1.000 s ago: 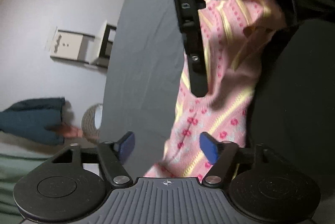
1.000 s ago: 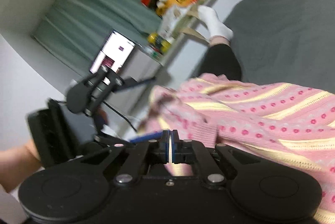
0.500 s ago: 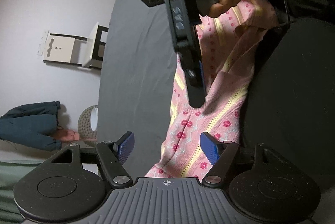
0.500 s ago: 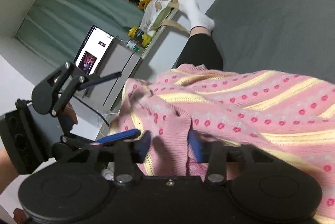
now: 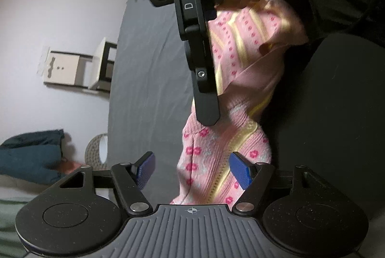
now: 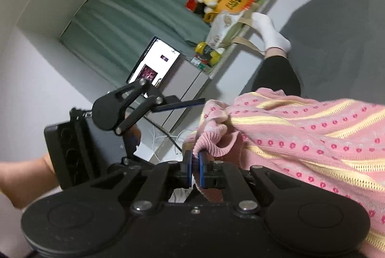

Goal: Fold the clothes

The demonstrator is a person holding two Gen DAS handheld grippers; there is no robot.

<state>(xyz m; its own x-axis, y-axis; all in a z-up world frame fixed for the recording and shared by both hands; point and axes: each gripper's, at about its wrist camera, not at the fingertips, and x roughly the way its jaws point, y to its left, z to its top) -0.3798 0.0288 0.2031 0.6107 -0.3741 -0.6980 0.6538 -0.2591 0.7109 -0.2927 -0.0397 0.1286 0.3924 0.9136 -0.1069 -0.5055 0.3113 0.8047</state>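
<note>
My right gripper point(image 6: 195, 170) pinches a ribbed edge of the pink knit sweater point(image 6: 300, 132), its fingers nearly closed on the fabric. My left gripper point(image 5: 192, 170) is spread wide, with part of the sweater hanging between its blue fingers point(image 5: 240, 171), ungripped, above the grey bed point(image 5: 144, 70).

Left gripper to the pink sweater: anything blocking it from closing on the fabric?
Nothing visible. The left gripper is open and the pink sweater already hangs in the gap between its blue pads. The right gripper is shut on the sweater's ribbed edge further along, clear of that gap.
</note>
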